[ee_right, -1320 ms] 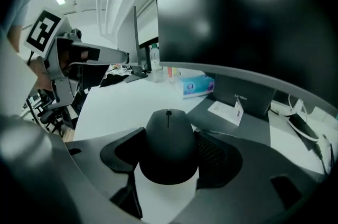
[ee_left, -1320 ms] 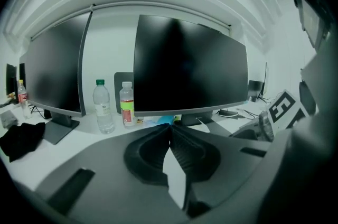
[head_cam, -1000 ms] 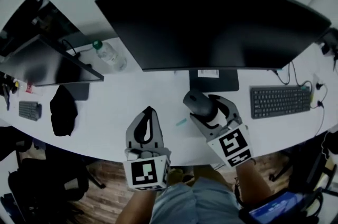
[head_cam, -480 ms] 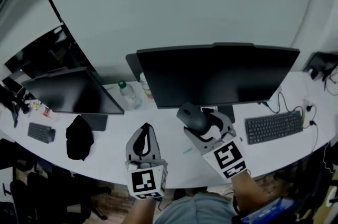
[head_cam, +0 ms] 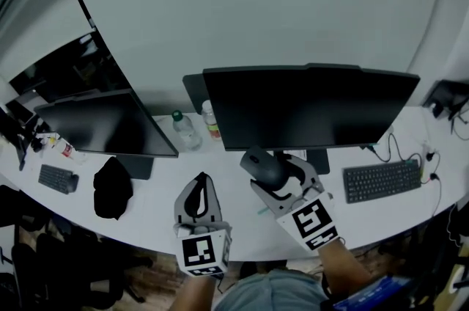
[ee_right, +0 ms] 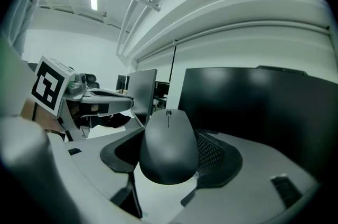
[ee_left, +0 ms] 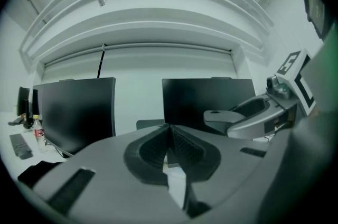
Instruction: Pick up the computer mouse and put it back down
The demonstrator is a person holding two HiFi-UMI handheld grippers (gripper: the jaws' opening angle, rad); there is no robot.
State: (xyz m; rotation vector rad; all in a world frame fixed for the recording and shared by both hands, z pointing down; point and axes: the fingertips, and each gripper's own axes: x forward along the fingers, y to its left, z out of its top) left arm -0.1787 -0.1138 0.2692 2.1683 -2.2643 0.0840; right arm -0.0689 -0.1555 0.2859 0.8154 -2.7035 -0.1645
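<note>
Over the front of the white surface (head_cam: 150,218), R tool (head_cam: 277,172) has the computer mouse (head_cam: 262,164) clamped betw. its jaws. Jaws are spread wide, pads on the mouse's two flanks, scroll-wheel end pointing away from the person. Mouse is up off the surface; in head view it sits just under the lower edge of the big monitor (head_cam: 308,108), approx. in front of its stand. In right gripper view the mouse fills the gap betw. the jaws, w/ dark screen behind.

L tool (head_cam: 203,181) is to the left of it, apart from it. Its jaws are pressed together w/ nothing betw. them; in left gripper view the tips meet in a closed V.

Elsewhere on the surface:
- 2nd monitor (head_cam: 110,130) at left.
- Green-capped bottle (head_cam: 183,130) and labelled bottle (head_cam: 211,120) betw. the two monitors.
- Black keyboard (head_cam: 381,181) at right w/ cables near it.
- Small keyboard (head_cam: 56,179) far left.
- Black bundle (head_cam: 112,188), cloth or bag (can't tell), in front of the 2nd monitor.
- Small teal item (head_cam: 261,211) betw. the tools, too small to ID.
</note>
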